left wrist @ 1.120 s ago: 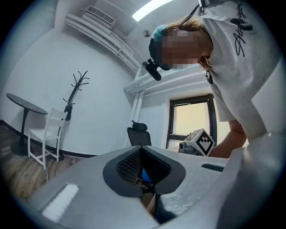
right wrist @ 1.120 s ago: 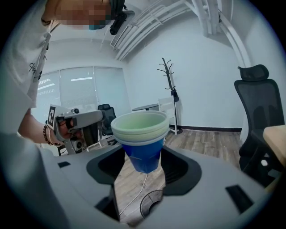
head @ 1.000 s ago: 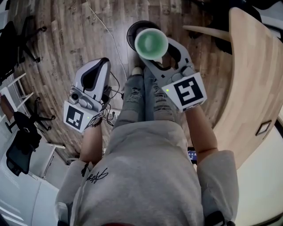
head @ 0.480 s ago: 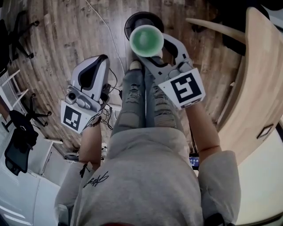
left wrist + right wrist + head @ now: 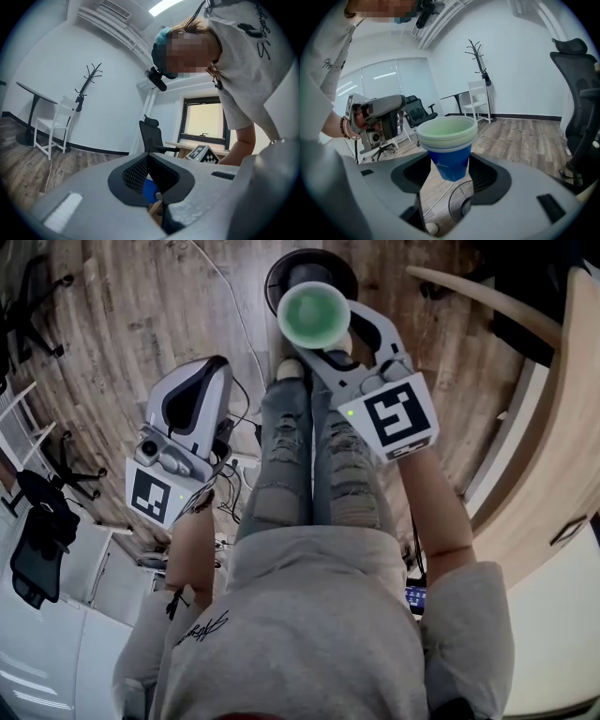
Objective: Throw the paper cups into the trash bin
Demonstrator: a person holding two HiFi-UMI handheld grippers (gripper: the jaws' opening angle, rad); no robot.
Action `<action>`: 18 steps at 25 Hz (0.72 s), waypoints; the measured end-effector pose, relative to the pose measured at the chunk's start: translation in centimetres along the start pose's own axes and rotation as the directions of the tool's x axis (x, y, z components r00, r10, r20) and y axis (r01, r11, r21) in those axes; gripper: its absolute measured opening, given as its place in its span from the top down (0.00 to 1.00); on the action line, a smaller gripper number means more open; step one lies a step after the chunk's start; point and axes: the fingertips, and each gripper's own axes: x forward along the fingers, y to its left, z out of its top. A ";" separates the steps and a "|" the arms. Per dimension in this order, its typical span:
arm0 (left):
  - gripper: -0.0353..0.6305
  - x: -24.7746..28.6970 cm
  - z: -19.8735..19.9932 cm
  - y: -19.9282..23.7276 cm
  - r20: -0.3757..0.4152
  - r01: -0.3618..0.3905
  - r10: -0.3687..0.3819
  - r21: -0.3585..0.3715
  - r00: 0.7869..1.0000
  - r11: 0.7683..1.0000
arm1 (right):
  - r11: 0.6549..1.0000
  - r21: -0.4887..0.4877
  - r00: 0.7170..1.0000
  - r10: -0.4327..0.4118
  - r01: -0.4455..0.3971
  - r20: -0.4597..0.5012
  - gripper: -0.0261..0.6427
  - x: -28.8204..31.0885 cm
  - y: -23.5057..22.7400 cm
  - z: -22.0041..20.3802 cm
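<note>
A stack of paper cups (image 5: 314,313), blue outside and pale green inside, is held upright by my right gripper (image 5: 317,332), which is shut on its lower part. Below it on the wood floor stands the round black trash bin (image 5: 275,277), partly hidden by the cups. In the right gripper view the cups (image 5: 449,145) sit between the jaws of the right gripper (image 5: 450,174), with the bin's rim (image 5: 457,206) beneath. My left gripper (image 5: 187,401) hangs to the left with its jaws together and nothing in them. In its own view the left gripper (image 5: 150,176) shows only a bit of blue behind it.
A light wooden table (image 5: 553,456) curves along the right. Black office chairs (image 5: 37,521) and white furniture stand at the left. A thin cable (image 5: 230,306) runs across the floor near the bin. The person's legs (image 5: 309,456) are straight below the grippers.
The person has stepped forward, and the table has slid toward the right edge. The right gripper still holds the cups and now sits closer over the bin. The left gripper has barely shifted.
</note>
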 end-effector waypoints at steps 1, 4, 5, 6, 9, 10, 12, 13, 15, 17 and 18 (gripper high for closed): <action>0.94 0.0 -0.5 0.1 -0.005 -0.001 0.001 -0.005 1.000 1.000 | 1.000 0.007 1.000 0.001 -0.001 -0.017 0.58 0.3 -0.2 -0.6; 0.94 -0.3 -1.8 0.2 -0.017 -0.004 0.003 -0.020 1.000 1.000 | 1.000 0.005 1.000 -0.002 0.002 -0.020 0.58 1.5 -0.8 -2.0; 0.94 -0.2 -2.1 0.2 -0.020 -0.003 0.003 -0.022 1.000 1.000 | 1.000 0.002 1.000 -0.006 0.006 -0.012 0.58 1.9 -1.1 -2.4; 0.94 -0.1 -2.3 0.3 -0.023 -0.004 0.003 -0.025 1.000 1.000 | 1.000 0.002 1.000 -0.009 0.009 -0.013 0.58 2.2 -1.4 -2.9; 0.94 0.3 -2.8 0.5 -0.029 -0.012 0.011 -0.036 1.000 0.999 | 1.000 0.004 1.000 -0.016 0.016 -0.026 0.58 3.1 -2.1 -4.6; 0.94 0.5 -2.9 0.5 -0.029 -0.014 0.013 -0.035 0.999 0.999 | 1.000 0.007 0.999 -0.018 0.018 -0.029 0.58 3.4 -2.4 -5.1; 0.94 0.7 -2.8 0.5 -0.022 -0.016 0.016 -0.032 1.000 0.999 | 1.000 0.012 0.999 -0.020 0.021 -0.036 0.58 4.0 -2.7 -6.0; 0.94 0.8 -2.8 0.5 -0.020 -0.016 0.016 -0.032 1.000 0.999 | 1.000 0.012 0.999 -0.021 0.021 -0.042 0.58 4.4 -2.8 -6.4; 0.94 0.7 -3.1 0.5 -0.022 -0.016 0.016 -0.037 1.000 0.999 | 1.000 0.008 0.998 -0.019 0.019 -0.055 0.58 5.1 -3.1 -7.3; 0.94 0.9 -3.8 0.6 -0.028 -0.015 0.013 -0.045 1.000 0.999 | 1.000 0.008 0.997 -0.016 0.016 -0.074 0.58 6.1 -3.8 -8.6; 0.94 1.0 -4.3 0.7 -0.033 -0.013 0.012 -0.050 0.999 0.999 | 1.000 0.013 0.996 -0.015 0.016 -0.086 0.58 6.6 -4.3 -9.4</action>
